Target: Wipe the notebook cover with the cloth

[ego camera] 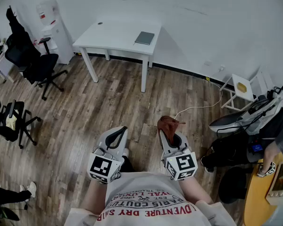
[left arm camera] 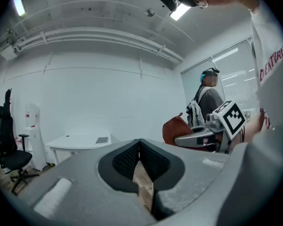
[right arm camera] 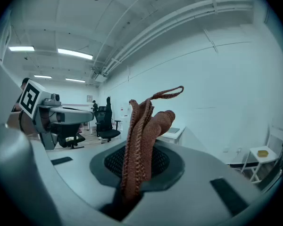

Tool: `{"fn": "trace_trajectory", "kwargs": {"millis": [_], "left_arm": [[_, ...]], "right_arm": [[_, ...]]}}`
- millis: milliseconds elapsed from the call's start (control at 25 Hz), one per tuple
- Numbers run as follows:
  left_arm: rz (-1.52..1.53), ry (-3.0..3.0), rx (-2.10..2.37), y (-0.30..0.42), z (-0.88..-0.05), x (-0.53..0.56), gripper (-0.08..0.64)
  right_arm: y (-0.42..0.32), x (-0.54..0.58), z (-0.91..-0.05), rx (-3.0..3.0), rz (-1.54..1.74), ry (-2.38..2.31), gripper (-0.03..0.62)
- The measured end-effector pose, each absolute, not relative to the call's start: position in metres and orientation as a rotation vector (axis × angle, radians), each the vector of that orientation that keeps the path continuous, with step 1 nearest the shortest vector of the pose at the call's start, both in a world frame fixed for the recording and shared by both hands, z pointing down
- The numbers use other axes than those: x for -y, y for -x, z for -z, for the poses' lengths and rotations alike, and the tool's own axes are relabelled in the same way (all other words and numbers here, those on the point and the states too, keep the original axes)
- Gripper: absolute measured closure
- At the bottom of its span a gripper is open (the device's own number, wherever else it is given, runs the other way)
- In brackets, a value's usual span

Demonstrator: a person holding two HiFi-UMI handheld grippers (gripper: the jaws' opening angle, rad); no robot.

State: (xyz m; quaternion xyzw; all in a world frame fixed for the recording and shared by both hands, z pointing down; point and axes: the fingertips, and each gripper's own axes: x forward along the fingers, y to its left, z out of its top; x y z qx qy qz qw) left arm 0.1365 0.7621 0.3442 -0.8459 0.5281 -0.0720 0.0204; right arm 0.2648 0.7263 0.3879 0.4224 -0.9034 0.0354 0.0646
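— While both tools hover just past the wearer's white T-shirt with red lettering (ego camera: pixel 146 192), take the left gripper (ego camera: pixel 119 131) first. Its jaws are pressed together with nothing between them, only a sliver of floor showing through the slit.

— And the right gripper (ego camera: pixel 167 130)?

— Clenched on the rust-brown knitted cloth (right arm camera: pixel 140 145). It stands bunched up out of the jaws, with a thin cord loop at its top (the loop curls off to the right in the right gripper view). The two grippers sit side by side, not touching, over the brown wood-plank floor (ego camera: pixel 108 102).

— So where's the notebook?

— Well apart from both of them! The flat grey notebook (ego camera: pixel 145 37) lies closed near the right end of the white rectangular table (ego camera: pixel 108 34), which stands against the pale wall across the room. Nothing touches it.

— What else is out there?

— A thin white cable (ego camera: pixel 200 107) trails over the floor on the right, towards a small white side table (ego camera: pixel 235 80) with something yellow on top. Over on the left there's a black wheeled office chair (ego camera: pixel 37 65), beside a white water dispenser (ego camera: pixel 54 27) near the big table's left end. The left gripper view also picks up a second person (left arm camera: pixel 207 98), standing beyond the right gripper by the window blinds (left arm camera: pixel 236 74).
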Motion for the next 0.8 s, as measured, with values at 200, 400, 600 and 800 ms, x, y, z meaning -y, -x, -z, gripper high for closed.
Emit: {"fn": "trace_trajectory", "kwargs": {"millis": [200,400,600,800], "left_arm": [[0.234,2.632,-1.641,-0.133,-0.35,-0.758,0.549],[0.236,2.652,-1.63,-0.131,-0.354,-0.745,0.549],[0.247,2.683,-1.617,-0.131,-0.36,-0.729,0.549],[0.262,2.71,-1.598,-0.116,-0.37,-0.71,0.549]], "right_arm": [[-0.261,-0.722,-0.391,2.72,-0.111,-1.269,0.529],[-0.26,-0.713,-0.393,2.719,-0.151,-1.281,0.528],[-0.261,-0.698,-0.396,2.708,-0.187,-1.314,0.526],[-0.248,-0.679,-0.408,2.672,-0.234,-1.337,0.526]]}}
